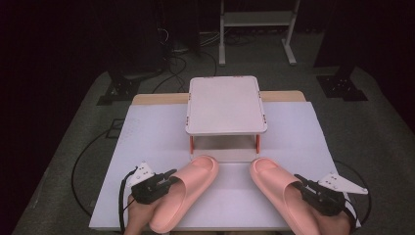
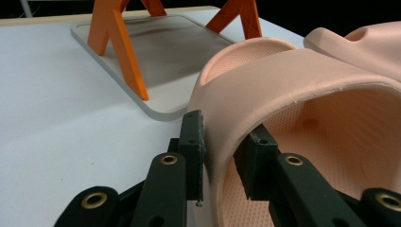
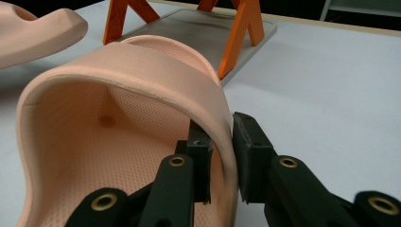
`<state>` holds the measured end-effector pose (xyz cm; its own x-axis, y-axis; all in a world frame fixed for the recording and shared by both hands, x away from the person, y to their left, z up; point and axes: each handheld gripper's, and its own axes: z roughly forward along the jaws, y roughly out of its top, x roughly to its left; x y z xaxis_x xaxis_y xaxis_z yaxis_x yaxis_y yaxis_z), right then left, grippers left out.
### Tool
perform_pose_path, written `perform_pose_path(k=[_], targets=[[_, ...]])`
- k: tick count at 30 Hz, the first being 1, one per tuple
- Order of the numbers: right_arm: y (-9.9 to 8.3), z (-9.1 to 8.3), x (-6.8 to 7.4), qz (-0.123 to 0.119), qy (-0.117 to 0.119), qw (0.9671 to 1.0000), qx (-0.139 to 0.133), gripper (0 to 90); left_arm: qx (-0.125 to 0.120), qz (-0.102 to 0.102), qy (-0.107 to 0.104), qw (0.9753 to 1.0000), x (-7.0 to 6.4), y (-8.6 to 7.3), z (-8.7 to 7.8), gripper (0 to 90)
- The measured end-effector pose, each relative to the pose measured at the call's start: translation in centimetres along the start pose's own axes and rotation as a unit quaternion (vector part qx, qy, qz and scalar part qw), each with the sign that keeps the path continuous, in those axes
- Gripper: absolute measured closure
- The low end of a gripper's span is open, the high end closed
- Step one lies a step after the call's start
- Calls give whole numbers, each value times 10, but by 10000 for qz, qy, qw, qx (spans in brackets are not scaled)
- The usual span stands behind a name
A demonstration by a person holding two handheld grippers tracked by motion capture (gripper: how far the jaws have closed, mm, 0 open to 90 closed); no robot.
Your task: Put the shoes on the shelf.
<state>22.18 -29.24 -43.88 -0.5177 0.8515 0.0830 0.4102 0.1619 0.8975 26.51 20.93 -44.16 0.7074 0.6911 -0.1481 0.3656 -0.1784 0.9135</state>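
Observation:
Two pink slide sandals lie on the white table, toes pointing at a small rack. The left sandal [image 1: 183, 191] [image 2: 293, 94] has its outer side wall pinched between the jaws of my left gripper [image 1: 159, 185] [image 2: 222, 156]. The right sandal [image 1: 281, 193] [image 3: 118, 109] is held the same way at its outer strap edge by my right gripper [image 1: 313, 192] [image 3: 222, 156]. Both sandals rest on the table [image 1: 147, 142]. The rack has a pale top shelf [image 1: 226, 105], orange legs [image 2: 118, 47] [image 3: 239, 33] and a grey base plate [image 2: 161, 47].
The rack stands at the table's middle back, just beyond the sandal toes. Cables [image 1: 83, 161] run on the floor to the left, and a white stand [image 1: 257, 29] is behind the table. Bare table lies on both sides of the rack.

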Motion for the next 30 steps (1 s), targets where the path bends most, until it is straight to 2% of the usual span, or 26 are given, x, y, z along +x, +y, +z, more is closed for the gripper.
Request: perform_pose_path(k=[15,30], targets=[[8,3,11,-74,195,9998,-49,771,-67,52,-205,9998,-10,7,-3,761],[21,-9,20,-59,320,9991,-281,772,-172,218,-361,9990,-24,25,-5,761]])
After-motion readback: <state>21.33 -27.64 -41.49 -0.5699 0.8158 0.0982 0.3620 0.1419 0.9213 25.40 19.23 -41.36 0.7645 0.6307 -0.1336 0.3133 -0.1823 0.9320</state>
